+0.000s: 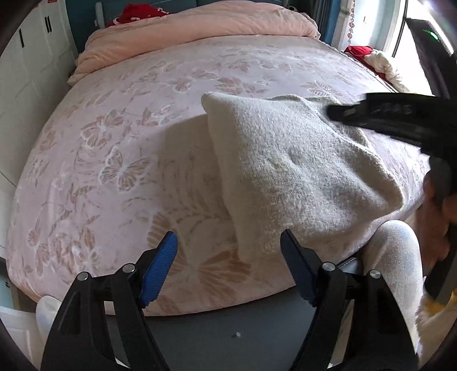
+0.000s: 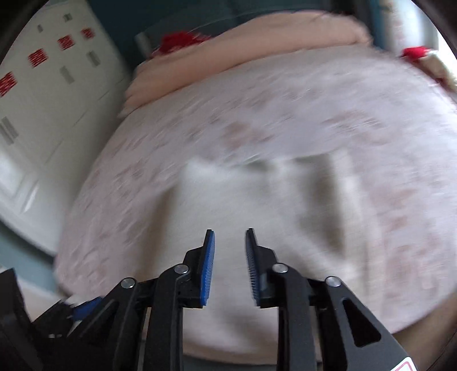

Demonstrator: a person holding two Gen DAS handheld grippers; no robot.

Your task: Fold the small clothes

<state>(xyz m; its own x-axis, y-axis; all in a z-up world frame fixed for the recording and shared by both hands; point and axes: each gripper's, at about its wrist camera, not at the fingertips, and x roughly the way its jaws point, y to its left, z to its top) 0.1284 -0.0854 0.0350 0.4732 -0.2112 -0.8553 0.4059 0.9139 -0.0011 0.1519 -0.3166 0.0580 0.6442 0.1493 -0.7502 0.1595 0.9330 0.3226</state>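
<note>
A cream knitted garment [image 1: 297, 171] lies folded on the pink flowered bed cover [image 1: 128, 137], near the bed's front right edge. My left gripper [image 1: 228, 242] is open and empty, its fingers held above the bed's front edge, the right finger just below the garment's near hem. My right gripper [image 2: 230, 242] hovers over the garment [image 2: 234, 199] with jaws a small gap apart and nothing between them; that view is blurred by motion. The right gripper's black body [image 1: 400, 117] shows above the garment's far right part.
A rolled pink quilt [image 1: 200, 31] lies across the bed's far end, with red cloth [image 1: 140, 12] behind it. White cupboards [image 1: 25, 71] stand on the left. A red and white bundle [image 1: 374, 60] lies far right. A person's leg in white [image 1: 394, 265] stands at the bed's front.
</note>
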